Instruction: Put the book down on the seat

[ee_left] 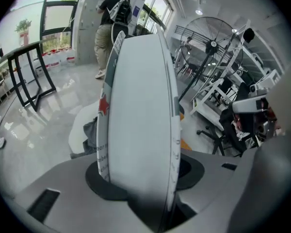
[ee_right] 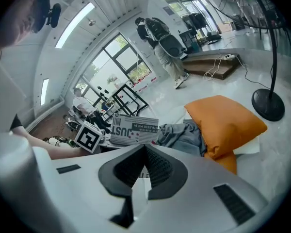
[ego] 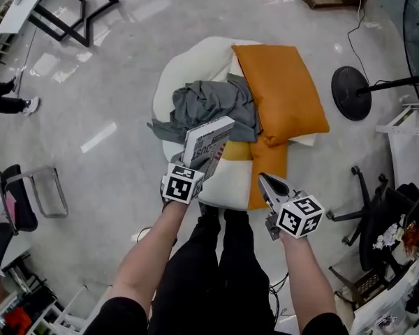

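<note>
Nearest you, your right gripper (ego: 265, 181) hangs empty by the seat's (ego: 227, 187) near edge, its jaws closed together. Your left gripper (ego: 193, 172) is clamped on the book (ego: 209, 142), jaws spread wide around its thickness. It holds the book on edge over the seat's near-left part, against the grey garment (ego: 211, 102). Beyond lies the orange cushion (ego: 281, 89). You're likely lowering the book; next, tip it flat onto the seat, then let go.

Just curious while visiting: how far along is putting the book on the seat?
Done: the left gripper has the book clamped. In hand: it hangs above the seat, by the grey cloth. Left: laying it down and releasing. The right gripper is shut, empty.
</note>
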The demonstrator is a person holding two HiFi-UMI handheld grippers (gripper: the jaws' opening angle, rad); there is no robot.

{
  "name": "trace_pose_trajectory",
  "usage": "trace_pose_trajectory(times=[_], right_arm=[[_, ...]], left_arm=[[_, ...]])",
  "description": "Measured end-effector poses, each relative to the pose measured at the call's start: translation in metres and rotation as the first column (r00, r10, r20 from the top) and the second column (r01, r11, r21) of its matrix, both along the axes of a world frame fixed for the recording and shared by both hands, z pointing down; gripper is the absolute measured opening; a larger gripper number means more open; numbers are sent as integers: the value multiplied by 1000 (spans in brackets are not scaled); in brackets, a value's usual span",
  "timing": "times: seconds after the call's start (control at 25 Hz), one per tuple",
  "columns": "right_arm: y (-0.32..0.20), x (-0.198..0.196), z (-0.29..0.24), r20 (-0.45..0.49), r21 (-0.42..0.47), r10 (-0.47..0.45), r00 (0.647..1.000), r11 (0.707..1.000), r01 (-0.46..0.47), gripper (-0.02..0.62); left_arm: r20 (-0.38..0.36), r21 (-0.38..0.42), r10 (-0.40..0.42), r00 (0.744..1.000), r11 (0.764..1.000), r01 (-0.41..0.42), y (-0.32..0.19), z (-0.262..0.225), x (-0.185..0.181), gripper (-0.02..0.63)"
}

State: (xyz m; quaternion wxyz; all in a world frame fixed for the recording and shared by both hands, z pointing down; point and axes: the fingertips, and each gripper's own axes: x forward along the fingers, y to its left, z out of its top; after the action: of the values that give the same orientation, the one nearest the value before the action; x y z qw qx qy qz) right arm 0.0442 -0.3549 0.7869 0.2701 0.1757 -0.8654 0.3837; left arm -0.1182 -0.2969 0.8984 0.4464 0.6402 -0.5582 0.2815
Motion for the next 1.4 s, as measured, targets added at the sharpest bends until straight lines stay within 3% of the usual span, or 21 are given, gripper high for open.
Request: trace_pose_trajectory(times=[0.16, 0.32, 0.68, 0.8, 0.92, 1.04, 1.08, 1.12, 1.16, 1.2, 1.32, 1.4], right_arm=[[5, 1, 33, -28, -41, -33, 999, 999, 32, 15], [5, 8, 55, -33, -71, -32, 999, 997, 29, 15], [-8, 15, 95, -55, -98, -22, 998, 995, 17, 15], [-10, 20, 95, -53, -105, -7, 999, 995, 2, 15], [-8, 30, 101, -70, -114, 0, 998, 993, -8, 15], [-1, 39, 108, -81, -126, 6, 997, 992, -17, 15], [2, 41, 111, -83, -129, 10, 997, 991, -20, 15], [5, 42, 114, -84, -131, 13, 996, 991, -24, 15], [7, 43, 117, -84, -132, 17, 996, 991, -28, 15], [9, 43, 121, -84, -133, 20, 996, 991, -31, 15], [18, 41, 125, -78, -144, 29, 997, 989, -40, 15], [24, 38, 121, -75, -143, 29, 997, 989, -39, 15]], left_arm=[[11, -97, 45, 999, 994, -44, 12, 45, 7, 210], [23, -153, 180, 983, 973, -175, 20, 76, 20, 210], [-6, -290, 490, 871, 833, -471, 11, 145, 53, 212], [-17, -316, 597, 802, 758, -571, -2, 157, 61, 213], [-2, -352, 717, 697, 652, -672, -23, 166, 62, 215], [-14, -391, 817, 577, 526, -755, -37, 175, 63, 219], [-18, -400, 838, 545, 494, -772, -41, 178, 63, 219], [-12, -403, 850, 526, 477, -781, -47, 180, 62, 222], [9, -404, 852, 523, 482, -778, -55, 181, 58, 222], [50, -403, 843, 536, 508, -761, -65, 180, 52, 228], [203, -389, 780, 592, 619, -682, -88, 166, 23, 288], [261, -382, 753, 604, 655, -652, -85, 153, 7, 295]])
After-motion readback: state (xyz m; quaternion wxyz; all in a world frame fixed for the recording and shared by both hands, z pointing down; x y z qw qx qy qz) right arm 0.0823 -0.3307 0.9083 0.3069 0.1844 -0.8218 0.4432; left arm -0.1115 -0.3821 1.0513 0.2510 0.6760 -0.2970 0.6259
